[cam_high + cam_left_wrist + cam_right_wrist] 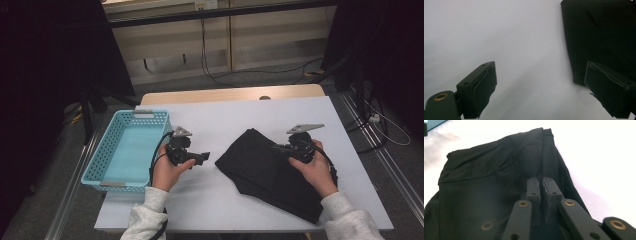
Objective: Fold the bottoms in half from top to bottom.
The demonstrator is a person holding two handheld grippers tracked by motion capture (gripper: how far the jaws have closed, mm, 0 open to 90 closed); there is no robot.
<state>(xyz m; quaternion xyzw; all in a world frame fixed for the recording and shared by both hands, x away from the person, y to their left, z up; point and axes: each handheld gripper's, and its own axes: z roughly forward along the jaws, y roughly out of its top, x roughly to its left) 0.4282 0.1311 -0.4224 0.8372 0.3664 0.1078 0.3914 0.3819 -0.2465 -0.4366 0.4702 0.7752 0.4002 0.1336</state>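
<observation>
Black folded cloth (pixel 272 172) lying on the white table (pixel 220 200), right gripper (pixel 541 186) pressed together over the cloth, left gripper (pixel 540 85) spread wide beside it, blue basket (pixel 102 155) at the left.

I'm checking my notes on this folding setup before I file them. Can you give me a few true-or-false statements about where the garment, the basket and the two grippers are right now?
1. The black garment lies on the white table. True.
2. The garment is inside the turquoise basket. False: it lies on the table to the basket's right.
3. The left gripper is open. True: its jaws stand wide apart over bare table, beside the garment's edge.
4. The right gripper is wide open. False: its jaws are shut, over the garment.
5. The basket sits at the table's right edge. False: it is at the left edge.
</observation>
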